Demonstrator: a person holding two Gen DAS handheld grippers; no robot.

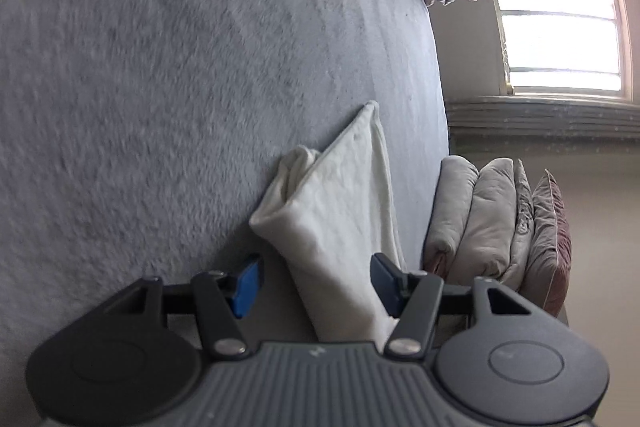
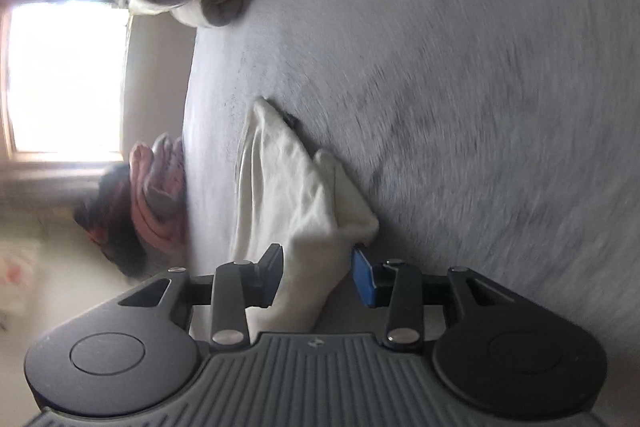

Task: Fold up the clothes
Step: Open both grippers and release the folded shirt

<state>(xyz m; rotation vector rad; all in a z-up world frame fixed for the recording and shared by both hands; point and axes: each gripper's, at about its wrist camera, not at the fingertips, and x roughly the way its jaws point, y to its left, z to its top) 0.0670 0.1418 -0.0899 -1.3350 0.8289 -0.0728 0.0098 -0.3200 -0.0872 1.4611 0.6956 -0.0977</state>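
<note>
Left tool [image 1: 316, 285] wide, right tool [image 2: 318, 277] wide, both straddling cream garment [image 1: 340, 203] on bed [image 1: 160, 67]

Daylight only, from one window [image 1: 560, 19] [image 2: 66, 79]. Pane blown out white in both views; worse on the right wrist, where glare bleeds over the frame. Grey bedspread [image 1: 200, 67] [image 2: 460, 87] evenly lit, shadows soft. Motion blur streaks its nap, heavier in the right view. Fisheye bows the bed edge. Corners dark. Pillows [image 1: 500, 219] fairly sharp.
</note>
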